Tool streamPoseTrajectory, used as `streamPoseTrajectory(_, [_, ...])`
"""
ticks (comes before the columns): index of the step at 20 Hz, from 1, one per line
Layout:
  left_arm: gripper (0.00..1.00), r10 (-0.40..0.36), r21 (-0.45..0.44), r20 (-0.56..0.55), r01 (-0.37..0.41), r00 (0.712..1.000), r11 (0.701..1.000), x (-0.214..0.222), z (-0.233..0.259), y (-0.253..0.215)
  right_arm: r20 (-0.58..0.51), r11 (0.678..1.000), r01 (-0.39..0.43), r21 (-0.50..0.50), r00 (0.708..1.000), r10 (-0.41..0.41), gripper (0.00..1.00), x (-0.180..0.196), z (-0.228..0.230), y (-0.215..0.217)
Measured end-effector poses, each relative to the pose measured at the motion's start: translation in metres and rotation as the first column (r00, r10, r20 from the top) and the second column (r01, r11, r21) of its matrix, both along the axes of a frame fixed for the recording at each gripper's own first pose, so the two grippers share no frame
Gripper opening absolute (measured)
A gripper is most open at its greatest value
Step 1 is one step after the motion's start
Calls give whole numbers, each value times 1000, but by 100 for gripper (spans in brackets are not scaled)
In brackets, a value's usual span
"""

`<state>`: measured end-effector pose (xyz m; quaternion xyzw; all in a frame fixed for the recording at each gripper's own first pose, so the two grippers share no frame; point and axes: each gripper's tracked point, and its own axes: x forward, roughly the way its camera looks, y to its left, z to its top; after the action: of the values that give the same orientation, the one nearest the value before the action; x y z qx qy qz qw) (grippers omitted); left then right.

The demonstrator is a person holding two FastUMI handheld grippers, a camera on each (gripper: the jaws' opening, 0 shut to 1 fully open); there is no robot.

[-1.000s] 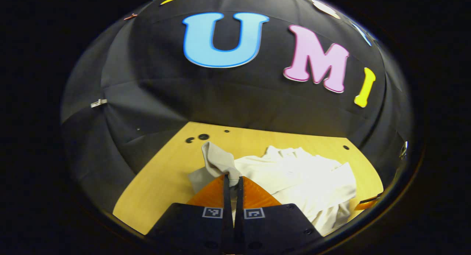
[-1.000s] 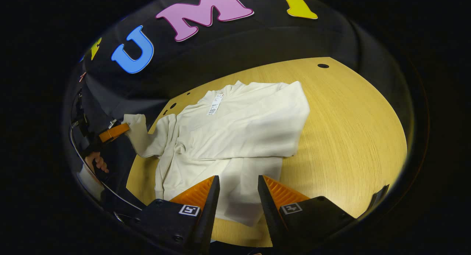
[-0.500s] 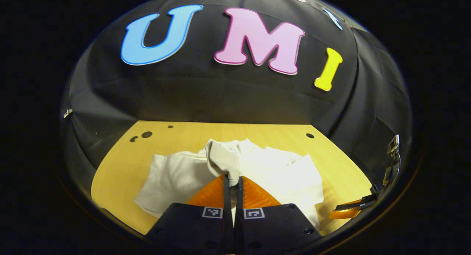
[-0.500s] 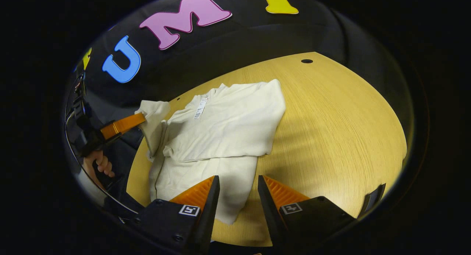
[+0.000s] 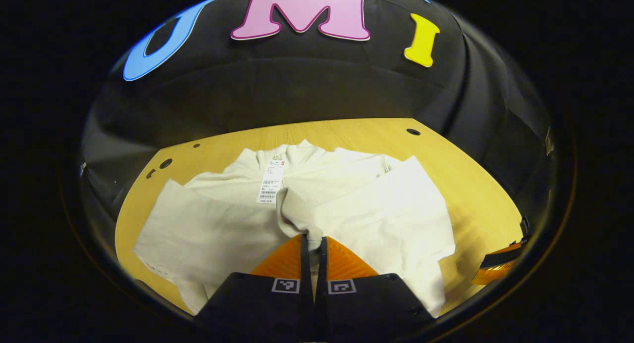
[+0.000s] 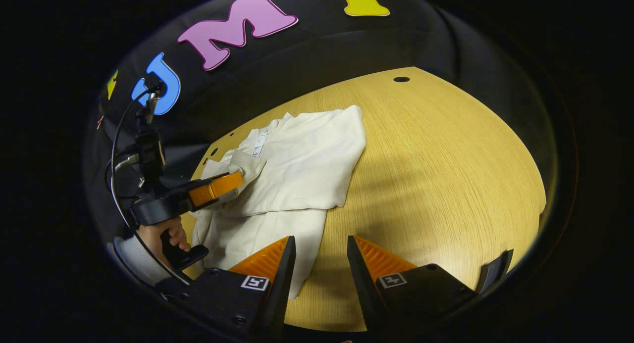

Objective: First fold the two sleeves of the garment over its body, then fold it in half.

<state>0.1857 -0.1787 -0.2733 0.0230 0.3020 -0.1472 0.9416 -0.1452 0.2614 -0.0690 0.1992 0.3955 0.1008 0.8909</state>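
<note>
A cream long-sleeved garment (image 5: 376, 209) lies on the wooden table (image 5: 465, 184), neck end far, with a paper tag (image 5: 270, 184) at its collar. One sleeve lies folded across the body (image 6: 302, 165). My left gripper (image 5: 313, 240) is shut on the cuff of the other sleeve (image 5: 292, 212) and holds it above the middle of the body. That same left gripper (image 6: 233, 182), held by a hand (image 6: 168, 234), also appears in the right gripper view. My right gripper (image 6: 321, 254) stands open over the table, just right of the garment's near hem, with nothing between its fingers.
Bare tabletop (image 6: 436, 165) spreads to the right of the garment in the right gripper view. Small round holes (image 5: 413, 132) mark the far table edge. A black cloth wall (image 5: 307, 85) stands behind the table. A cable (image 6: 119, 150) runs from the left gripper.
My left gripper has carried the sleeve cuff from beside the garment inward over its body. The right gripper has drifted right, away from the hem.
</note>
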Motion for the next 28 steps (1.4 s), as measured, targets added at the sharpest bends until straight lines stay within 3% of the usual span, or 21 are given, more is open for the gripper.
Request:
streamPoseTrajectory(10, [8,10,67,-56,-6,998,998,-6,-28,-3,-4,1000,-12,-15,1000,12,65,-8,0,6])
streamPoseTrajectory(12, [17,18,70,-62,-14,998,997,-6,-29,-1,-3,1000,-6,-15,1000,6,65,-10,1,6])
streamPoseTrajectory(14, [32,30,87,-69,-24,997,996,-8,-31,2,-2,1000,-4,-17,1000,4,65,-11,2,7])
streamPoseTrajectory(17, [74,13,56,-75,-9,997,998,-18,-25,-2,-1,1000,-2,-21,1000,2,65,-14,3,8])
streamPoseTrajectory(18, [79,2,44,-71,1,997,999,-23,-20,-1,-1,1000,-2,-23,1000,2,65,-15,4,9])
streamPoseTrajectory(23, [84,-14,-1,-45,14,999,1000,-61,8,30,15,998,-44,-49,999,45,65,-19,10,22])
streamPoseTrajectory(28, [84,65,-72,-92,-72,994,995,-103,13,99,-2,996,-81,-35,997,81,65,-24,8,43])
